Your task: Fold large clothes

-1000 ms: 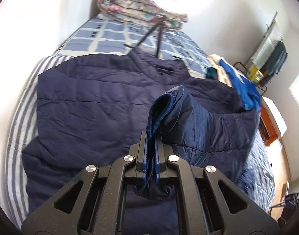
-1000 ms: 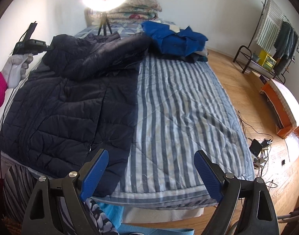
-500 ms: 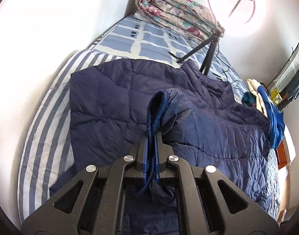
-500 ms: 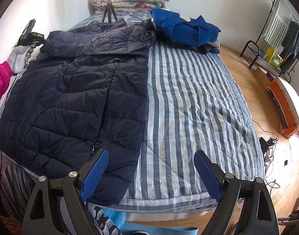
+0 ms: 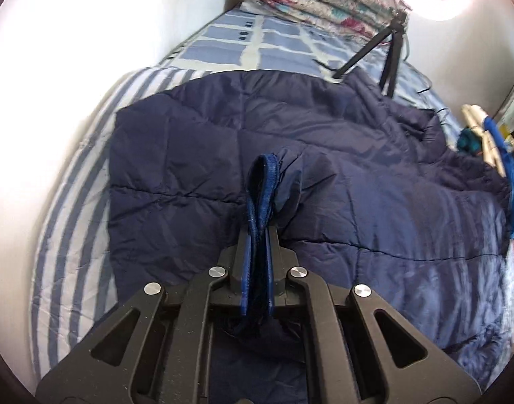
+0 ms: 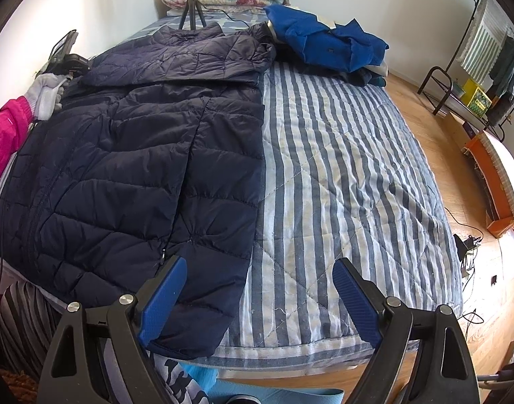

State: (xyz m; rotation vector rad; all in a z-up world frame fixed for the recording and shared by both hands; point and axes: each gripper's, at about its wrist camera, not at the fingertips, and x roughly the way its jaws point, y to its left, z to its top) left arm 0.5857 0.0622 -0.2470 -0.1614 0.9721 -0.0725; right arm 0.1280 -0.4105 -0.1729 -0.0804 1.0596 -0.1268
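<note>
Navy quilted puffer jacket (image 6: 132, 155) lies flat on the left half of the blue-and-white striped bed quilt (image 6: 341, 175), sleeve folded across its top. Left tool (image 5: 257, 235), jaws just easing apart, pinches the ribbed blue sleeve cuff (image 5: 262, 181) at 12 o'clock. Right tool (image 6: 257, 289) spread wide, empty, above the jacket hem at 6 o'clock.

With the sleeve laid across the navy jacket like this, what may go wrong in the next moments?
1. The left tongs, which have just been opening, have the sleeve cuff between them; the cloth may snag when pulled away and undo the fold.
2. The puffy jacket may spring back, so the folded sleeve slides off.
3. The jacket's hem hangs over the edge of the bed near the open right tongs; it may slip down.
</note>
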